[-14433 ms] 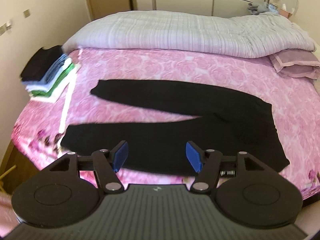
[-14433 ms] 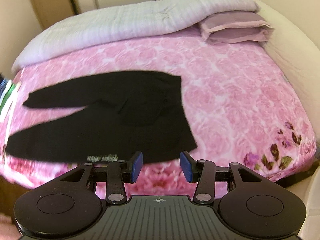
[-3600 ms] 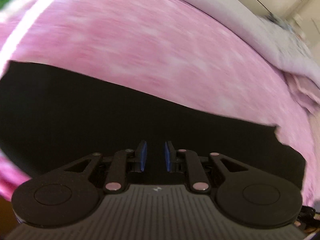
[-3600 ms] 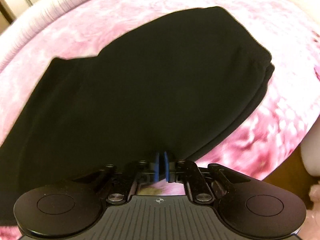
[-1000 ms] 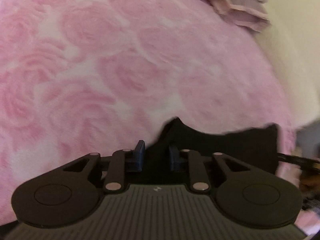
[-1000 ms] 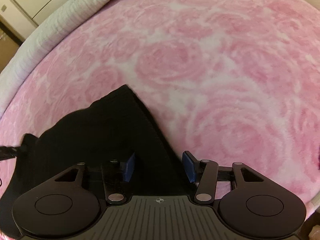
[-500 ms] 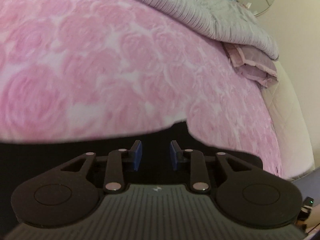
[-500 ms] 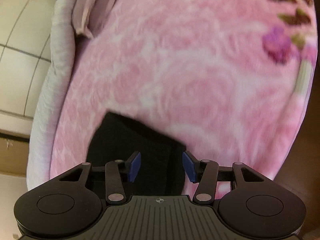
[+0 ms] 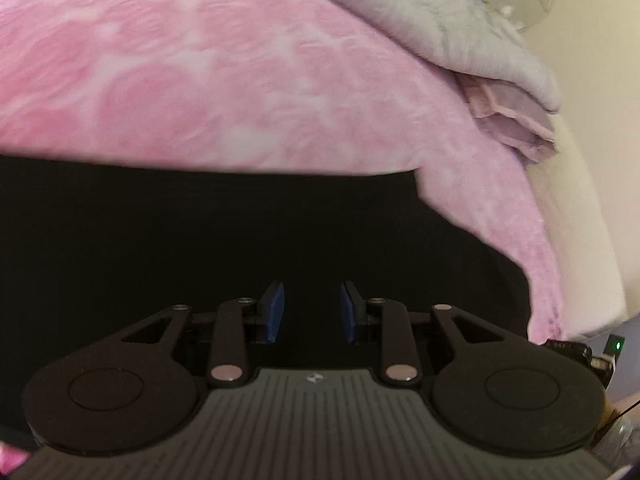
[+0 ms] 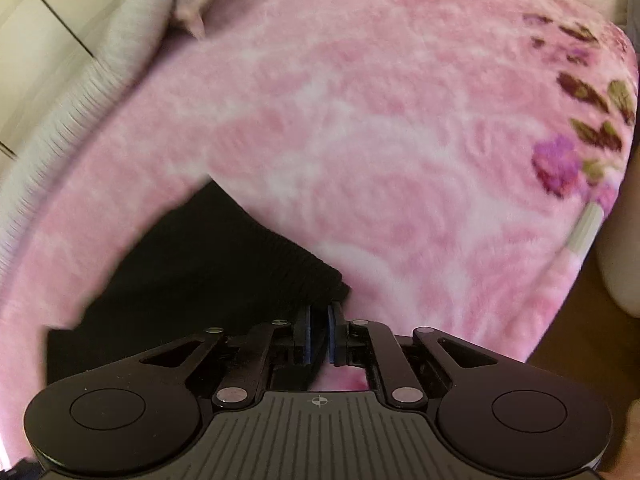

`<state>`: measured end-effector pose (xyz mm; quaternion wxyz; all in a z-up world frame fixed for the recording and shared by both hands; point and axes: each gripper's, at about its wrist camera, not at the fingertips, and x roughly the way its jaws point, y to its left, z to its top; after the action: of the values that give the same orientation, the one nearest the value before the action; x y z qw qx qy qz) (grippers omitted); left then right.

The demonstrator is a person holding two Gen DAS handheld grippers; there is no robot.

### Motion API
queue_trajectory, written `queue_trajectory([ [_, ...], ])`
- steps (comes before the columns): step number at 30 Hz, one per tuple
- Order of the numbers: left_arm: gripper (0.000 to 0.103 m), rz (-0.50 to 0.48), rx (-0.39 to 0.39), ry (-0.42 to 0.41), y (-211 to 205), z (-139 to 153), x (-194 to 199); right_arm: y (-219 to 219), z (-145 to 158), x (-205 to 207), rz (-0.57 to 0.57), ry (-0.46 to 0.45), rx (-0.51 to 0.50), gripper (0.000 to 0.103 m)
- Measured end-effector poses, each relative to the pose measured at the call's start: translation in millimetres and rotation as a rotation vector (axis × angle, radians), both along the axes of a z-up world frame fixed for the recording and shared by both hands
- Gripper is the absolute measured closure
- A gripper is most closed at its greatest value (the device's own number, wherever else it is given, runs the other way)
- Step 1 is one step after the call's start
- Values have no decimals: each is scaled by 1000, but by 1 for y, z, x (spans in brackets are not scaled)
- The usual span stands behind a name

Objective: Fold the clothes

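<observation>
On the pink bed (image 10: pixel 400 140), the right tool (image 10: pixel 319 334), open half a second ago, has now pinched shut on the black trousers' (image 9: pixel 240 240) ribbed corner, ready to fold, while the left tool (image 9: pixel 311 312) hovers half open, empty

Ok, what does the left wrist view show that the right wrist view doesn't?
Left wrist only: the open left gripper over a broad flat stretch of the black trousers, and the folded mauve pillow's corner. Right wrist only: the right gripper shut on the trousers' ribbed edge, and purple flowers on the blanket's border. Both: pink rose-patterned blanket, grey quilt.
</observation>
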<state>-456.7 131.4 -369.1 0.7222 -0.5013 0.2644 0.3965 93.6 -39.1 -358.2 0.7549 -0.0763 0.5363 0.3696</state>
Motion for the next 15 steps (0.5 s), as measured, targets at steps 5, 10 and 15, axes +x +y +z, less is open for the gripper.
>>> queue_trajectory([
  [5, 79, 51, 98, 67, -31, 5, -44, 9, 15, -38, 54, -248, -114, 66],
  [10, 79, 113, 227, 61, -54, -9, -85, 9, 19, -113, 240, -384, 44, 65],
  [15, 80, 160, 312, 59, -85, -35, -120, -9, -40, -160, 319, -413, 42, 65],
])
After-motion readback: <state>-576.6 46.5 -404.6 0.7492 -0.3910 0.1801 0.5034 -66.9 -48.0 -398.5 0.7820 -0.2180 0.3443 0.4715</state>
